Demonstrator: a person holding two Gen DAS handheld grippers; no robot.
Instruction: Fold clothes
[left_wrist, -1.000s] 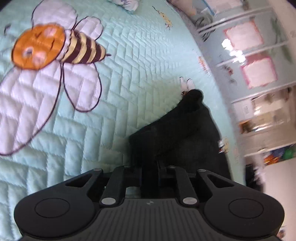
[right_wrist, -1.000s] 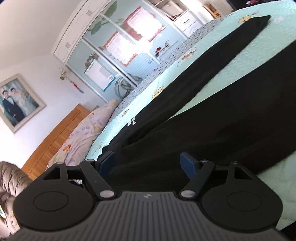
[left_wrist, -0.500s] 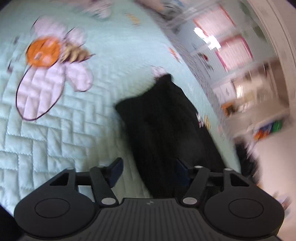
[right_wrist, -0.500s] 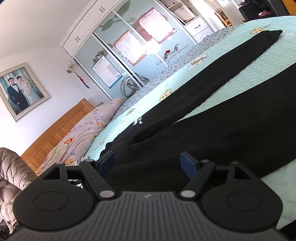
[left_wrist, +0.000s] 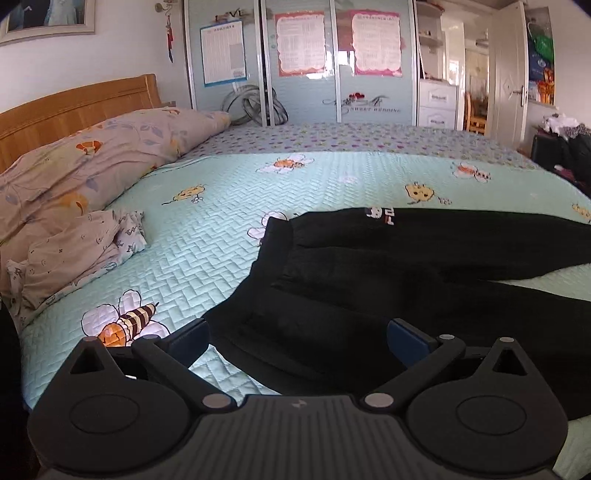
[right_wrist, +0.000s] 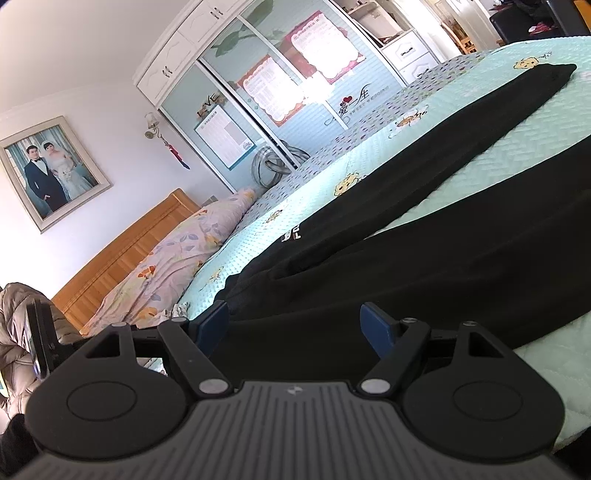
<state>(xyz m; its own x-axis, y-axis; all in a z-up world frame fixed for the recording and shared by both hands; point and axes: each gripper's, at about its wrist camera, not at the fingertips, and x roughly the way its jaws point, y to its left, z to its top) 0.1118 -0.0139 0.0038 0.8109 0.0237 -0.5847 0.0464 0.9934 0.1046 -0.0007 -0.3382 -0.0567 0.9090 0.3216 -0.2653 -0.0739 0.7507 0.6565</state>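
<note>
Having been shut on black cloth a second ago, the left gripper (left_wrist: 297, 338) is now seen with its jaws spread wide and nothing between them; the cloth has been let go and the view has been swung up from the quilt to a level look across the bed. Directly ahead of its blue fingertips (left_wrist: 406, 338) lies the waistband end of the black trousers (left_wrist: 369, 295), with the near leg running off to the right of the claw and the far leg, marked by a small white logo (left_wrist: 380, 216), lying beyond it, a wedge of the pale green quilt (left_wrist: 207, 236) showing between the two. The right gripper (right_wrist: 295, 326) is likewise held wide and empty, as it was before, low over the same garment (right_wrist: 443, 258), whose legs stretch away up and to the right of it. Farther out from the left claw, to its left, a crumpled patterned cloth (left_wrist: 77, 254) and a floral pillow (left_wrist: 99, 158) are seen against the wooden headboard (left_wrist: 74, 103), and the wardrobe doors (left_wrist: 303, 62) stand at the far side. From this it is judged that a spreading-out step has been finished: the trousers are laid flat but not yet folded, and one leg would next need to be brought over the other. The cloth looks limp and thick, so slipping from a shallow pinch is to be expected.
</note>
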